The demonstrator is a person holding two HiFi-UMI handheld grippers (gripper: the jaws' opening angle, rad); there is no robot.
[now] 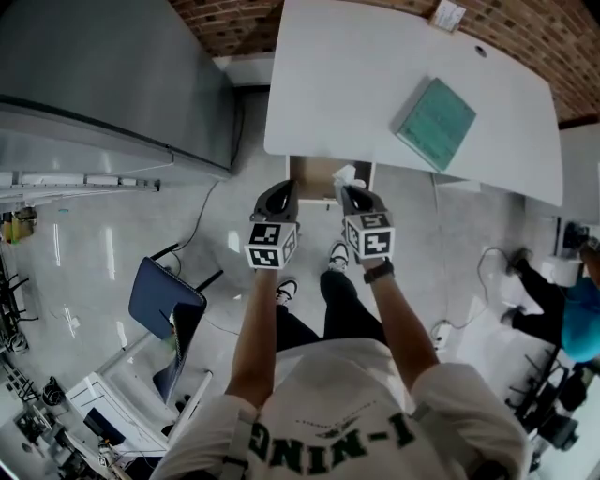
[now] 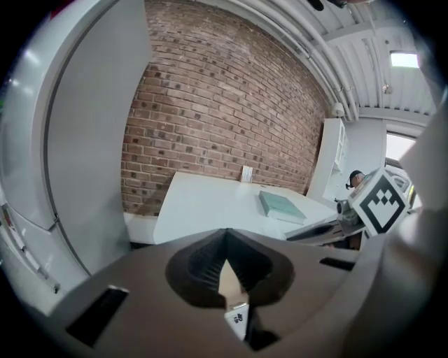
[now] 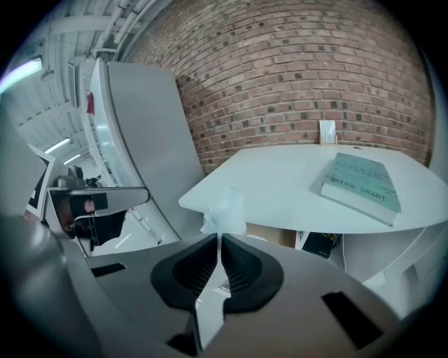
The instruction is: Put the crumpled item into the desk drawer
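Observation:
A crumpled white item (image 3: 225, 209) sticks up from the tips of my right gripper (image 3: 219, 239), which is shut on it. In the head view the crumpled item (image 1: 345, 174) hangs over the open wooden drawer (image 1: 312, 177) under the front edge of the white desk (image 1: 375, 84). There my right gripper (image 1: 352, 195) is above the drawer's right side. My left gripper (image 1: 280, 194) is beside it at the drawer's left front, jaws shut. In the left gripper view the left gripper (image 2: 225, 239) shows only a tan sliver behind its closed jaws.
A teal book (image 1: 434, 122) lies on the desk's right half, with a small card stand (image 1: 448, 14) at the back edge. A large grey cabinet (image 1: 112, 75) stands to the left. A blue chair (image 1: 164, 300) is behind on the left, and a person (image 1: 572, 309) sits at the far right.

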